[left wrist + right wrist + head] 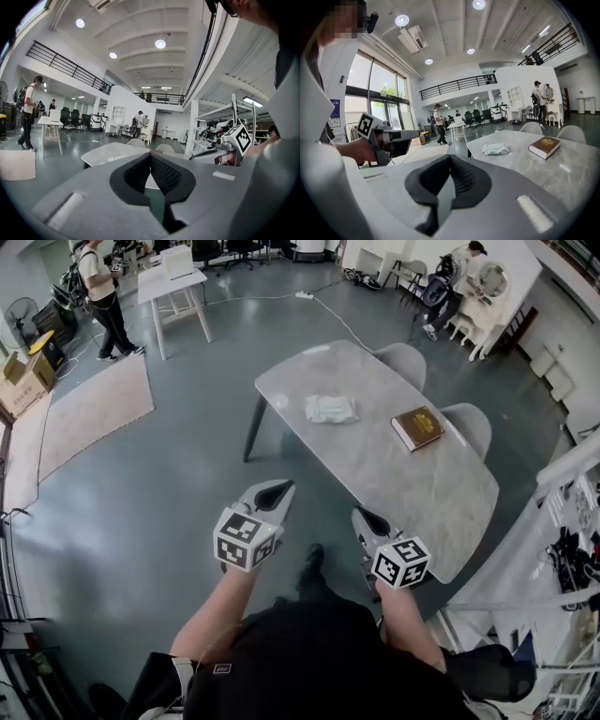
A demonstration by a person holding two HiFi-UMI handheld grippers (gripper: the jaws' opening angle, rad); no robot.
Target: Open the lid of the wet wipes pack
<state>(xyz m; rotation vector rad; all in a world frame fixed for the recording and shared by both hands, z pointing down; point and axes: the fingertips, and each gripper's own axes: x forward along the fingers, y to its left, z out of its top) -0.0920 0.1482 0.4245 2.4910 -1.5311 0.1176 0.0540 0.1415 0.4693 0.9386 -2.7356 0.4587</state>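
Note:
The wet wipes pack (pixel 330 409) is a pale, flat pouch lying on the grey marble table (pixel 441 493), toward its far left part. Its lid looks closed. In the right gripper view the pack (pixel 495 149) lies well ahead of the jaws. My left gripper (pixel 277 490) is shut and empty, held over the floor short of the table's near edge. My right gripper (pixel 367 518) is also shut and empty, at the table's near edge. Both are well short of the pack. The left gripper view shows its jaws (pixel 150 154) together, the table (pixel 110 152) beyond.
A brown book (pixel 417 427) lies on the table right of the pack. Two grey chairs (pixel 405 360) stand at its far side. A white desk (pixel 174 282), a standing person (pixel 101 298) and a rug (pixel 94 407) are at the back left. Racks (pixel 572 531) crowd the right.

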